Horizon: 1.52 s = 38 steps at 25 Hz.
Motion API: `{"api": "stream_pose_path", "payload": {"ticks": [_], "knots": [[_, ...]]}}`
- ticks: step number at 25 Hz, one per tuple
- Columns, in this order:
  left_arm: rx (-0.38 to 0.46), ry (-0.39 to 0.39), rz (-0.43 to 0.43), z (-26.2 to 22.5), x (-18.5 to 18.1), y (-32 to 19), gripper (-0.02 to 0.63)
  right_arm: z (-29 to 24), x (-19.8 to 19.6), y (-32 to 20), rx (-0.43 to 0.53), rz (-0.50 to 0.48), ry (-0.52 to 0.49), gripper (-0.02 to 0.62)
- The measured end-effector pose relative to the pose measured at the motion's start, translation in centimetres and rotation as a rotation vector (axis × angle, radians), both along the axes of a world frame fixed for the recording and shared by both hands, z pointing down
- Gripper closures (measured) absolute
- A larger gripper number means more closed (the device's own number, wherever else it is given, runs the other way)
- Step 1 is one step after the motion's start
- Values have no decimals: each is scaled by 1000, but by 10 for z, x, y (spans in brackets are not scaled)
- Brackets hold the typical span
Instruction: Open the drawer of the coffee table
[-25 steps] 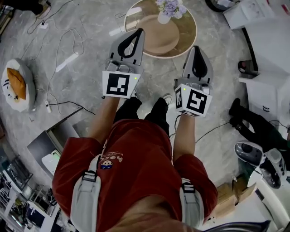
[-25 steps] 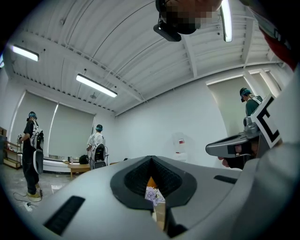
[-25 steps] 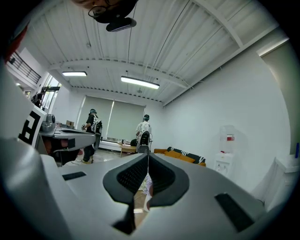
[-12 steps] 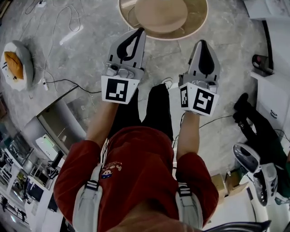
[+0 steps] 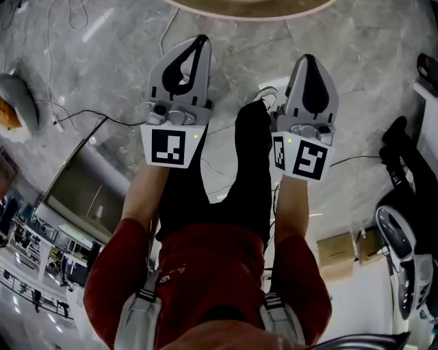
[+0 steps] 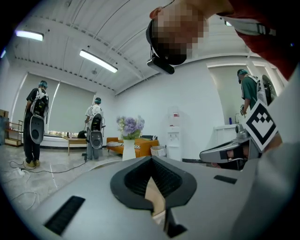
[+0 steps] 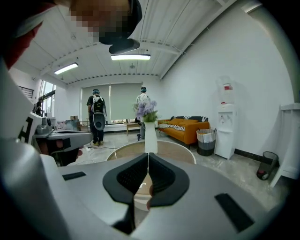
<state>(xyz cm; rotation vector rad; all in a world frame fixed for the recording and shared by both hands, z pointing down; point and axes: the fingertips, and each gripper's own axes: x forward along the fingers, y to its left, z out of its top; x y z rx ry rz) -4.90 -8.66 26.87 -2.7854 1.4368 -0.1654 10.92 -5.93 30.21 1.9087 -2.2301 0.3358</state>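
— At the top edge of the head view, only the near rim of the coffee table (image 5: 274, 5) shows. A second ago its whole round top, flowers included, sat inside the frame. The floor looms nearer and the person's legs fill more of the middle.

— Grippers?

— The left gripper (image 5: 199, 39) and right gripper (image 5: 308, 59) are side by side as before, and both have come down with the person. The white cushion with an orange patch (image 5: 8, 109) has slid out to the left edge.

— Finger state?

— Left gripper view: fingers clenched tip to tip, nothing held. Right gripper view: the same, clenched and empty. No change from the earlier frames.

— Table against the fingers?

— In the head view both sets of tips stop short of the rim, apart from it. The right gripper view puts the round wooden top straight ahead, past the tips. A white vase (image 7: 150, 138) of purple flowers stands on it, in line with the closed seam. In the left gripper view the vase sits just left of the tips.

— Drawer?

— It cannot be made out in any view.
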Motion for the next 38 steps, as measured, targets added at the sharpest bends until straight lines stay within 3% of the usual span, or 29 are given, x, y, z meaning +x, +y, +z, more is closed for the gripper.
{"api": "stream_pose_path", "payload": {"ticks": [8,20,28,31,33,38], "knots": [[50,24,70,130,14,20,594,147,14,19,-19,6,-27,572],[161,16,151,289,31,25,594,314,39,17,56,18,-33,572],[129,35,199,379,40,27,592,404,37,10,102,-36,-69,572],[87,73,176,401,34,22,594,437,27,2,87,-56,-150,572],[58,107,149,410,30,17,593,460,17,-4,52,-64,-265,572],[65,3,181,438,19,24,593,527,-15,-26,-106,-54,-582,572]]}}
